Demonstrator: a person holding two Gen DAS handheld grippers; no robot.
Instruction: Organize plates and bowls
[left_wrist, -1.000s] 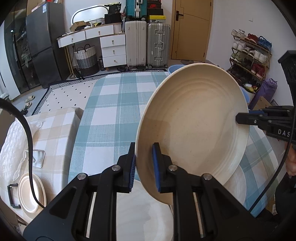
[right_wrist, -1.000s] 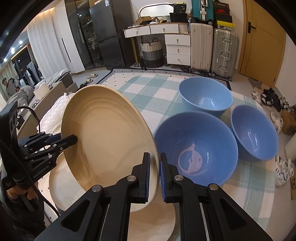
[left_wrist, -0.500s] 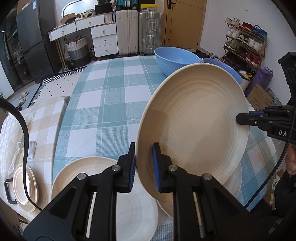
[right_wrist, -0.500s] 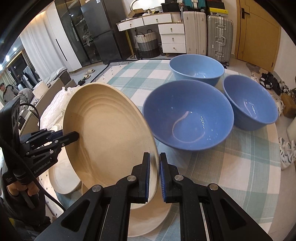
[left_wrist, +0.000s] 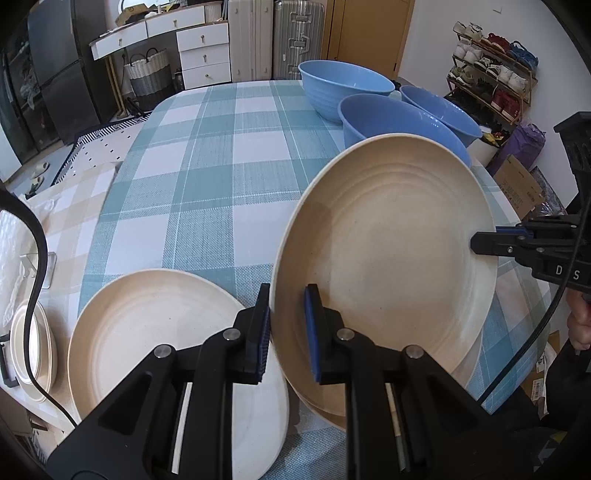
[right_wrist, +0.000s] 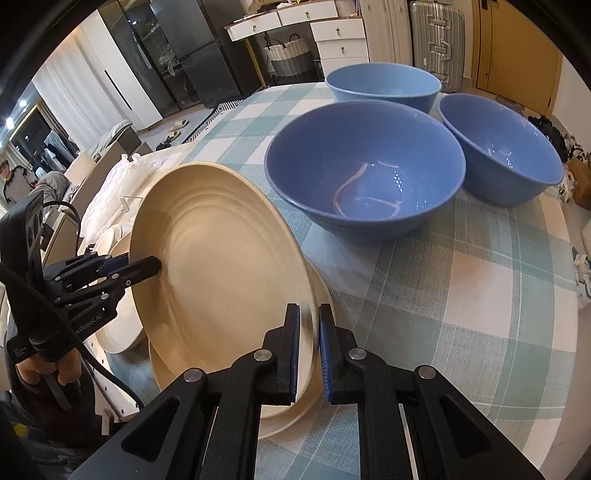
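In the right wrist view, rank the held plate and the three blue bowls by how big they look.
1. Held plate
2. Middle bowl; nearness may flatter both.
3. Right bowl and far bowl: too alike to rank.

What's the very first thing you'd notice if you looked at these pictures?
A big cream plate held up tilted above the checked tablecloth, pinched at opposite rims by the left gripper and the right gripper. Another cream plate lies right under it. Behind it sit three bright blue bowls close together.
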